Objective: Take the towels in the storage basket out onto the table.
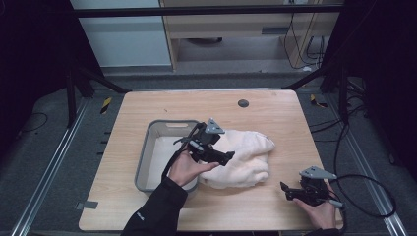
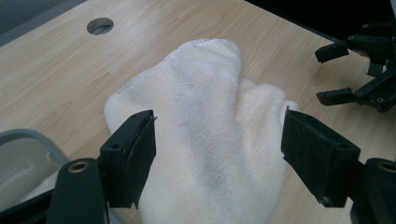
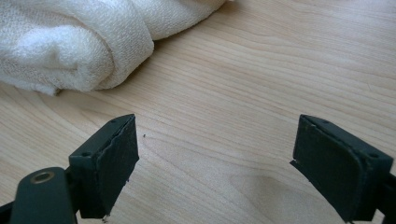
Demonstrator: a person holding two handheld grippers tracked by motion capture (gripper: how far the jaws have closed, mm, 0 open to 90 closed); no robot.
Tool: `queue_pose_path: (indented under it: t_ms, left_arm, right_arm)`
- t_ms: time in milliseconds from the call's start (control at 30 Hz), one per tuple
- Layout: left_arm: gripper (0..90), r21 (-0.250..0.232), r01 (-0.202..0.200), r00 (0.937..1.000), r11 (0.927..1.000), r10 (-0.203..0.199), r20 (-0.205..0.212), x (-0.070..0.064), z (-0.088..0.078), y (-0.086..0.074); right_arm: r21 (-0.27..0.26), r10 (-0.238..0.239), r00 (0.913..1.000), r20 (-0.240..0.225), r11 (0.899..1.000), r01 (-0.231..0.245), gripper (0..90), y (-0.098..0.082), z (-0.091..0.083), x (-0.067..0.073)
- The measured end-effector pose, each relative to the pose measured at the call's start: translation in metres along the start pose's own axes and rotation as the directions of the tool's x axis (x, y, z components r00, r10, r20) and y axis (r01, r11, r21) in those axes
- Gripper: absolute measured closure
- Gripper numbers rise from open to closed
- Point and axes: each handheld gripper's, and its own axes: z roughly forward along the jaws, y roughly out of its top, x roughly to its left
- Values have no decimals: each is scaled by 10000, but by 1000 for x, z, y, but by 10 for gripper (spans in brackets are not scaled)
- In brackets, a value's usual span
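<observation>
My left gripper hangs over the near-left part of the cream towel, its jaws spread wide with nothing pinched; in the left gripper view the cloth shows between and beyond the two pads, and I see no pad pressing on it. The towel lies bunched on the wooden table, in a loose roll whose long axis runs roughly left to right across the table, with its far end tapering toward the table's far right. It sits directly under and ahead of the left gripper.

My right gripper rests low at the near-right edge of the table, jaws also wide and empty, pointing left toward the towel; the right gripper view shows bare wood between the pads and the towel's folded edge a little way ahead, apart from them.

A grey bin stands just left of the towel, beside my left hand. A round hole sits in the table beyond the towel. Nothing lies between either gripper and the cloth.
</observation>
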Motion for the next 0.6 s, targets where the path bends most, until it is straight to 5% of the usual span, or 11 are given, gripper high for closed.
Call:
queue_pose_path:
  t_ms: [600]
  left_arm:
    - [246, -1098, 439, 9969, 9930, -508, -608, 24, -53, -42]
  right_arm:
    - [58, 59, 10000, -29, 10000, -59, 147, 0, 1, 1]
